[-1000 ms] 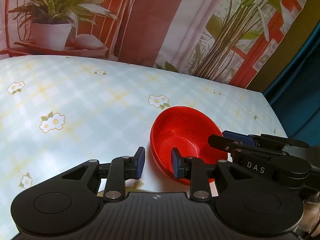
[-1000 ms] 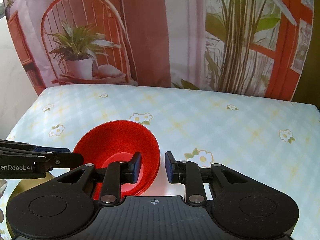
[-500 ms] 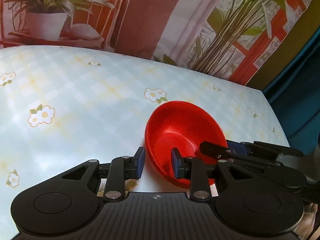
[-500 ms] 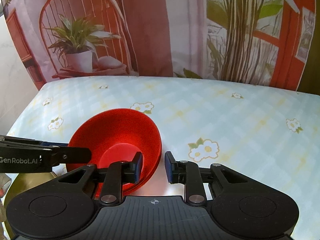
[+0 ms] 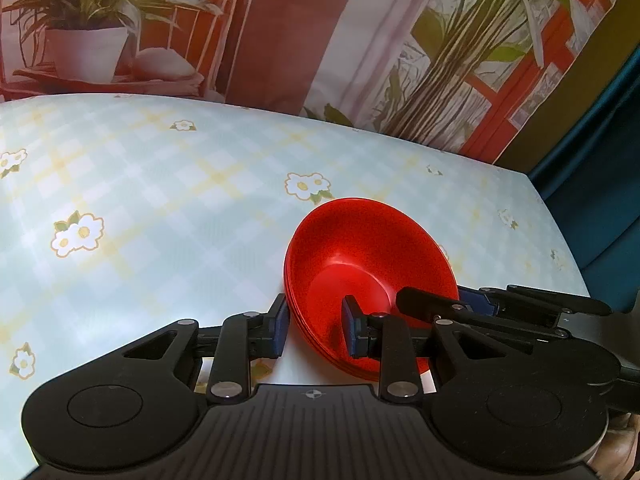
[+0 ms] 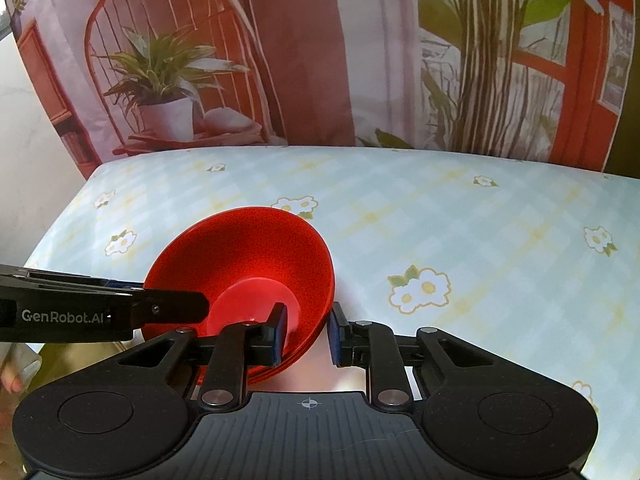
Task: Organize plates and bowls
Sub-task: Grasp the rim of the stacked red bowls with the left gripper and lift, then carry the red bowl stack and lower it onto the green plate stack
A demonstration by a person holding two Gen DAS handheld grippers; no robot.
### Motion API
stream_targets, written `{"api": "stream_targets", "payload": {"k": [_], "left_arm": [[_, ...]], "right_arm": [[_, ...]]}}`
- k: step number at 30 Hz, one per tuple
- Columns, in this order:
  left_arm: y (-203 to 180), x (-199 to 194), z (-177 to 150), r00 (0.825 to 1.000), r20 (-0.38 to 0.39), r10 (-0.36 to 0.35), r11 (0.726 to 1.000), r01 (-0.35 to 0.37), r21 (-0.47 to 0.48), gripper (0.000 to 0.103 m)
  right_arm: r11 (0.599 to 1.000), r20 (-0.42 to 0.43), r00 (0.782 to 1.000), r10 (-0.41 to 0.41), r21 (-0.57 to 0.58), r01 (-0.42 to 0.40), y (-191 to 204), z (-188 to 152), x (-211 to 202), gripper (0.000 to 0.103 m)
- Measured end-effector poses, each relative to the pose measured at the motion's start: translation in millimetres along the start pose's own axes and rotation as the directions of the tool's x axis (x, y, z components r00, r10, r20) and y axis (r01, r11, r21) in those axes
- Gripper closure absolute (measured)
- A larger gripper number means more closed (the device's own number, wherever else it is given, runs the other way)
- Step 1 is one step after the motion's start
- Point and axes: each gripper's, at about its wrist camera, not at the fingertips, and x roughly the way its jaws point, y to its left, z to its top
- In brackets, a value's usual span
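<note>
1. The left gripper (image 5: 313, 330) is straddling the left rim of the glossy red plastic bowls (image 5: 370, 276), its blue-padded fingers (image 5: 280, 326) partly parted, one outside the wall and one inside; whether they are pressing the rim, I cannot tell.
2. The right gripper (image 6: 306, 330) is straddling the opposite rim of the same stack (image 6: 244, 264) in the same manner, with its grip equally unclear.
3. Layered rims are showing several nested bowls, perhaps four; the exact count is unclear.
4. The stack is sitting near the tabletop's (image 5: 160, 200) front edge, on a pale blue flowered cloth.
5. Only the right wrist view is showing the "GenRobot.AI" lettering (image 6: 66, 316) on the other gripper.
</note>
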Motion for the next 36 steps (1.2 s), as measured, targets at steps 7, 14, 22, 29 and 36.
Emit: {"api": "stream_targets", "payload": {"k": [7,14,22,29,36], "left_arm": [[-5,-5,1,1.000,0.010,-0.008,1.000,0.008,0.024,0.074],[-16,-20,2,0.999,0.038,-0.017,0.999,0.015,0.051,0.074],[-26,-42,-3,0.997,0.071,-0.017,0.997,0.012,0.072,0.074],[-27,-66,-10,0.994,0.105,-0.020,0.997,0.012,0.079,0.074],[-23,-85,-20,0.992,0.125,-0.013,0.997,0.003,0.077,0.074]], "right_arm": [[1.000,0.011,1.000,-0.005,0.006,0.005,-4,1,-8,0.085],[1.000,0.039,0.999,-0.012,0.006,0.012,-6,3,-25,0.086],[1.000,0.070,0.998,-0.006,0.004,0.006,-2,3,-47,0.086],[1.000,0.089,0.996,0.004,-0.005,-0.004,5,-2,-65,0.086],[1.000,0.096,0.995,0.010,-0.029,-0.007,20,-7,-76,0.086]]}}
